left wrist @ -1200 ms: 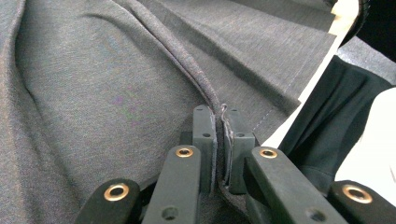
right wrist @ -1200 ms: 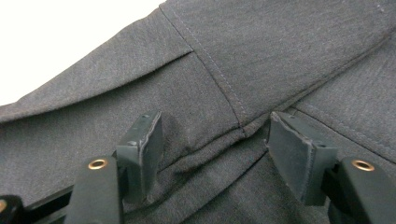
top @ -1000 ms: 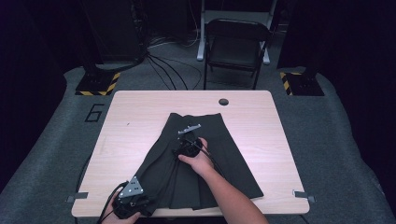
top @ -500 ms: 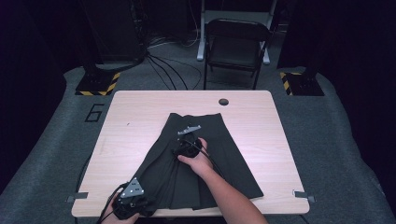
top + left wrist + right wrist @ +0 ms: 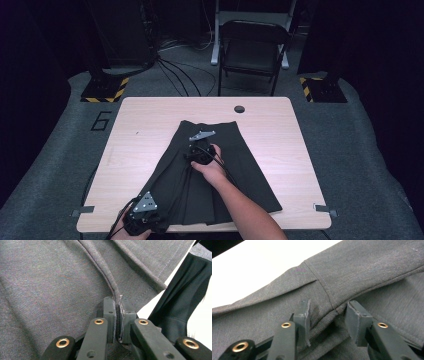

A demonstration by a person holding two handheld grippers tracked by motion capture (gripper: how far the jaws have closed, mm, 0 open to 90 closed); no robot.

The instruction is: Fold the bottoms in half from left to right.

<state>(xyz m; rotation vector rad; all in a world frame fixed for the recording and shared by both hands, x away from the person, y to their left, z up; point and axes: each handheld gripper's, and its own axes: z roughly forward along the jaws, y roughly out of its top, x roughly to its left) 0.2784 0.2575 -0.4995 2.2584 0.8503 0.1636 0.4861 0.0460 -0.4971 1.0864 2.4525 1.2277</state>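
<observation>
the skirt (image 5: 220,175) lies flat on the table (image 5: 280,125), nothing folded yet. the left gripper (image 5: 117,320) has its jaws clamped on a pleat ridge at the hem. the right gripper (image 5: 328,317) has just been closing its jaws; a raised fold by the waistband sits between them, not yet pinched.

skirt (image 5: 220,175): dark grey, plain, no pattern
worktop (image 5: 145,135): light wood, pale brown
left gripper (image 5: 117,312): black jaws with small gold rings
right gripper (image 5: 328,315): black jaws, gold rings too
chair (image 5: 252,45): black
floor (image 5: 360,150): grey carpet
</observation>
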